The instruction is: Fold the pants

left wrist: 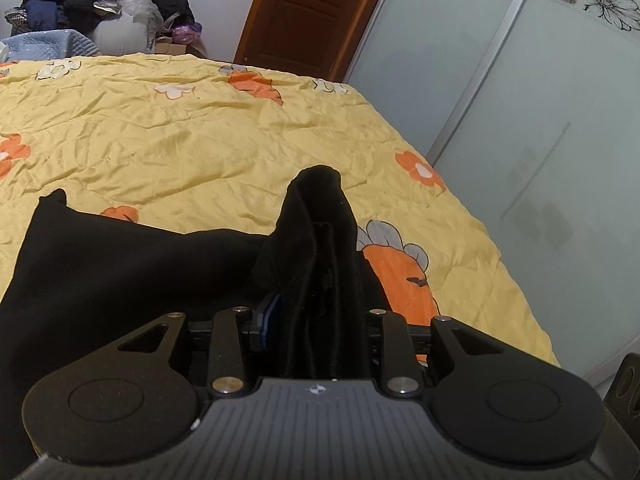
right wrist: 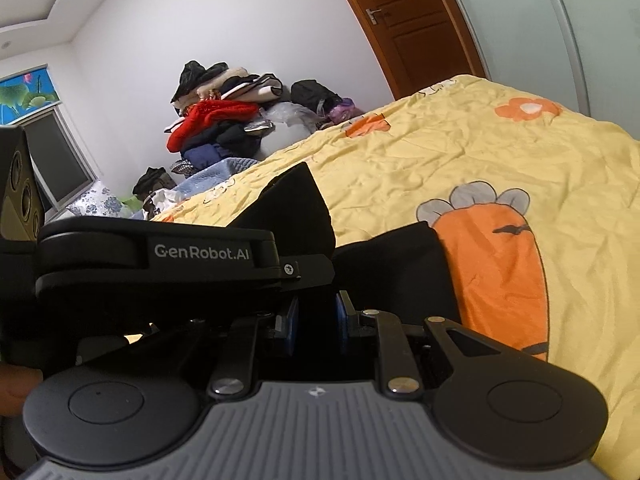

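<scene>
Black pants (left wrist: 120,272) lie on a yellow flowered bedspread (left wrist: 200,140), spread to the left. My left gripper (left wrist: 320,304) is shut on a bunched fold of the pants that stands up between its fingers. One blue pad (left wrist: 272,314) shows against the cloth and the other is hidden. In the right wrist view my right gripper (right wrist: 316,316) has its blue pads (right wrist: 290,320) close together, with black cloth filling the narrow gap. The pants (right wrist: 296,208) rise beyond it. The left gripper's body (right wrist: 200,256) lies across just left of it.
The bed's right edge runs along frosted sliding wardrobe doors (left wrist: 520,120). A brown door (left wrist: 304,12) stands beyond the far corner. A pile of clothes (right wrist: 216,120) sits against the wall past the bed's far side, with a window (right wrist: 56,160) to its left.
</scene>
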Demonstrator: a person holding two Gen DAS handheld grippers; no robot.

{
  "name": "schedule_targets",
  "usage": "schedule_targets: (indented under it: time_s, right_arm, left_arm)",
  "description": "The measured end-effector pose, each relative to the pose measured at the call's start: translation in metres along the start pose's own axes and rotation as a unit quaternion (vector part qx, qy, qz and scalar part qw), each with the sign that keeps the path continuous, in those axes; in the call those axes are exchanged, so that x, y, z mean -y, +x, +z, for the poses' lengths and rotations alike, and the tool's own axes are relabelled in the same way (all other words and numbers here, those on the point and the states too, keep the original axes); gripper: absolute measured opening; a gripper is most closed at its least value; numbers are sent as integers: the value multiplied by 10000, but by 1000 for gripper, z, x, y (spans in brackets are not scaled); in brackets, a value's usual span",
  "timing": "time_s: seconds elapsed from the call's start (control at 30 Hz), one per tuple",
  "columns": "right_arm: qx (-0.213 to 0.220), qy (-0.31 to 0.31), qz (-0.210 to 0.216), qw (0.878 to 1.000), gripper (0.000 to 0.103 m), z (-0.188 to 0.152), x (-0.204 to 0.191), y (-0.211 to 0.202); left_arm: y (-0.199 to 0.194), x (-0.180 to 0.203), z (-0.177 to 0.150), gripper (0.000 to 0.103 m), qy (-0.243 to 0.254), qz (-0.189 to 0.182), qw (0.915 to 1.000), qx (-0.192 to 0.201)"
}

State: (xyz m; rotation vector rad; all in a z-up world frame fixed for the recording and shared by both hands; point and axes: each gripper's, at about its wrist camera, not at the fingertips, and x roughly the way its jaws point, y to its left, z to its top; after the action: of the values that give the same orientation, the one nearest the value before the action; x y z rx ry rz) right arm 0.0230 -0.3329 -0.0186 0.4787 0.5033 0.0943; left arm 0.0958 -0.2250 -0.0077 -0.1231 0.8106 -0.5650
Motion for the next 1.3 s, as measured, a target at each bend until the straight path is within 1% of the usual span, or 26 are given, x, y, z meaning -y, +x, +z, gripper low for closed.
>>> schedule_targets:
  time_s: [0.27, 0.53, 1.3]
  right_arm:
    - [-81, 1, -197, 9998, 20, -2, 6, -1]
    - [-98, -37, -230, 9997, 20, 0, 4, -1]
    - [-74, 114, -194, 9997, 20, -2, 9, -3]
  left_arm:
    - [4, 3, -4, 37, 29, -51, 10000, -51]
    - [4, 10, -6, 37, 219, 78, 9997, 3]
    - [5, 23, -9, 37, 492, 259, 9985, 20]
